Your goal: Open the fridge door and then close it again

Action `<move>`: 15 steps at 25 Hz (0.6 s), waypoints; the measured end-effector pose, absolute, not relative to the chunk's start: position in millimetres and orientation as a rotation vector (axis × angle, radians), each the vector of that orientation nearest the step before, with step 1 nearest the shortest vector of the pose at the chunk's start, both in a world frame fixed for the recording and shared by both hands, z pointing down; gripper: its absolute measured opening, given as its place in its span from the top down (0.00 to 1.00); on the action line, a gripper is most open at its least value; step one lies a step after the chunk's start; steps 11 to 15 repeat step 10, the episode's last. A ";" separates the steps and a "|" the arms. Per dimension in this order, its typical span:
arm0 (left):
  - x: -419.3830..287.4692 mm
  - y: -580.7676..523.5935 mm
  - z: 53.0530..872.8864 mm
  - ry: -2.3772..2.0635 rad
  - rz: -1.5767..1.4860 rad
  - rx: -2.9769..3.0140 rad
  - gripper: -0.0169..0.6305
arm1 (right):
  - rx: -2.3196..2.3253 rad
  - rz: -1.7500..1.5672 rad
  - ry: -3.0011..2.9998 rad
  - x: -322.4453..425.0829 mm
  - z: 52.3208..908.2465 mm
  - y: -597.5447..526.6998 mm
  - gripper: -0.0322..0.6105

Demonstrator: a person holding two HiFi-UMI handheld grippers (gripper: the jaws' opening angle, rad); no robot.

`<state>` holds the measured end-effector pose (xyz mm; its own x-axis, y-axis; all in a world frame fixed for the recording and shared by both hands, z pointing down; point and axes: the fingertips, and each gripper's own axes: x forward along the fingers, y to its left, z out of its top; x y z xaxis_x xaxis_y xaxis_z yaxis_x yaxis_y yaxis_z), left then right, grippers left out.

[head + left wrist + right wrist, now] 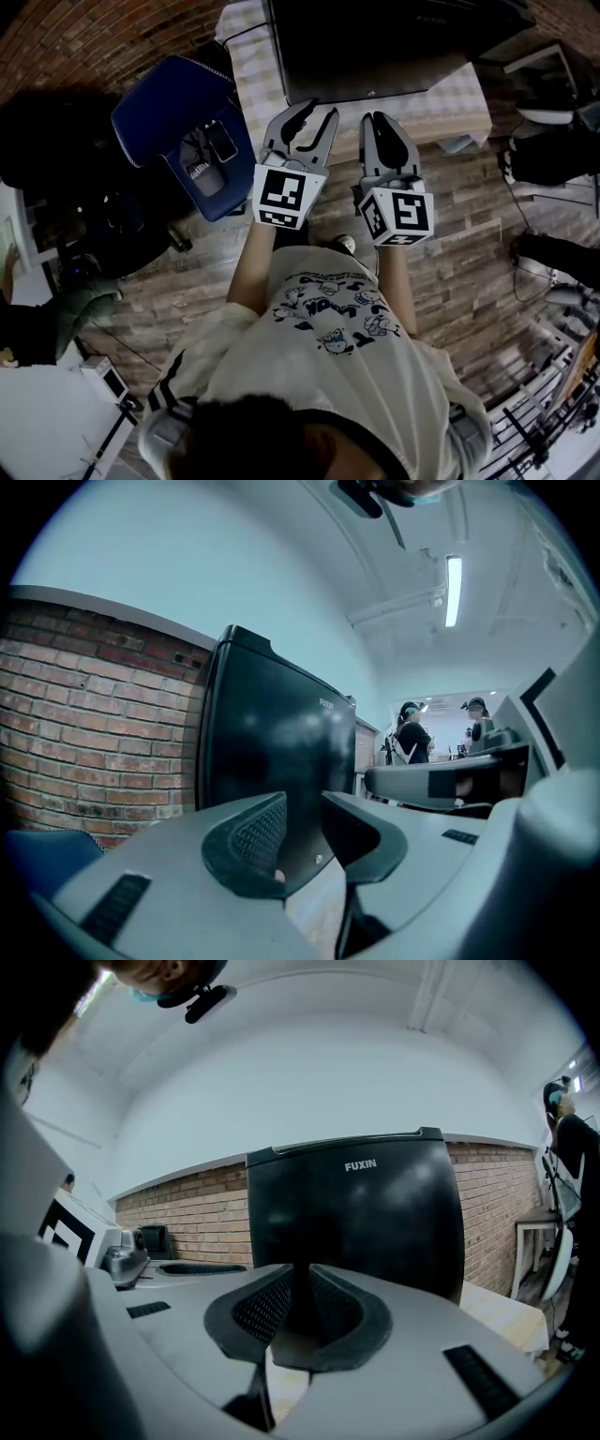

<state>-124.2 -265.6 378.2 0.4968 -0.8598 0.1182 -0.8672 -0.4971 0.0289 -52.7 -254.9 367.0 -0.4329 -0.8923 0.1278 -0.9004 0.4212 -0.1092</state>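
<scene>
A black mini fridge [375,37] stands on a table, its door shut; it fills the middle of the left gripper view [272,752] and the right gripper view [356,1213]. Both grippers are held out level in front of the person, short of the fridge and not touching it. My left gripper [314,117] [305,803] is open with nothing between its jaws. My right gripper [380,122] [298,1283] is beside it, jaws only a narrow gap apart and empty.
The table [450,103] carries a checked cloth. A blue chair [187,131] stands to the left of the table, close to my left gripper. A brick wall [84,724] runs behind the fridge. Two people [412,733] stand far off.
</scene>
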 end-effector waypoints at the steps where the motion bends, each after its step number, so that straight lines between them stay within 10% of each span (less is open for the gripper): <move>1: -121.1 -262.4 376.4 -1.531 0.132 2.646 0.78 | 1.646 0.248 -2.607 -50.0 365.9 -251.9 0.85; 15: -97.2 -233.3 365.2 -1.539 0.100 2.649 0.78 | 1.648 0.250 -2.616 -25.0 357.8 -221.4 0.85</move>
